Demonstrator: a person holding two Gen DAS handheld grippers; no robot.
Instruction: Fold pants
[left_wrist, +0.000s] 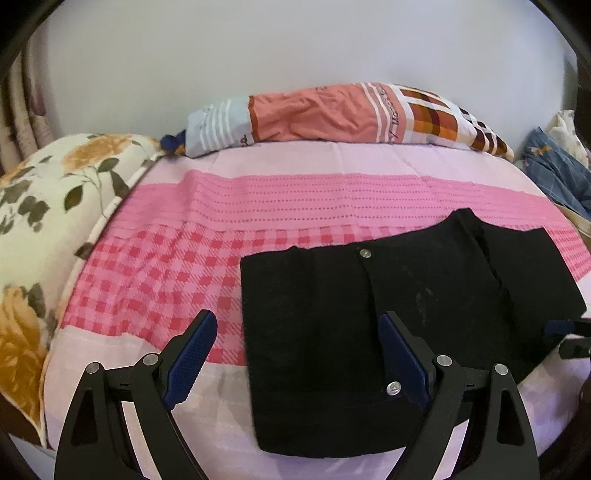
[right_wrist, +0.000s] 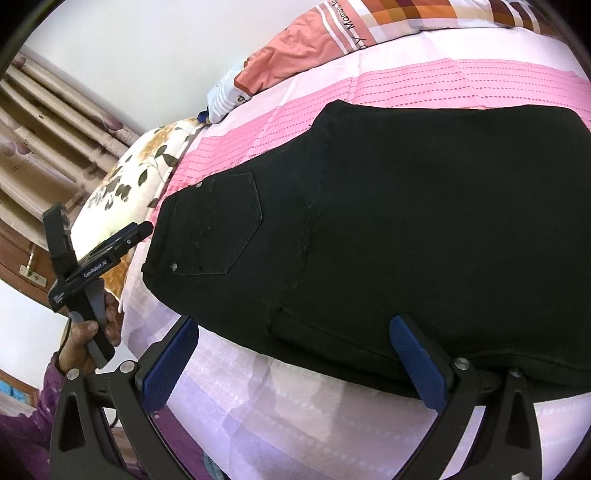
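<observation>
A bed (left_wrist: 332, 192) with a pink checked cover carries black pants (left_wrist: 388, 314), folded and lying flat near its front edge. A floral pillow (left_wrist: 44, 221) sits at the left and a patchwork pillow (left_wrist: 332, 114) by the wall. The left hand-held gripper (left_wrist: 297, 354) hangs spread over the pants' waistband edge, pinching nothing; the right hand-held gripper (right_wrist: 295, 365) is spread over their near edge
</observation>
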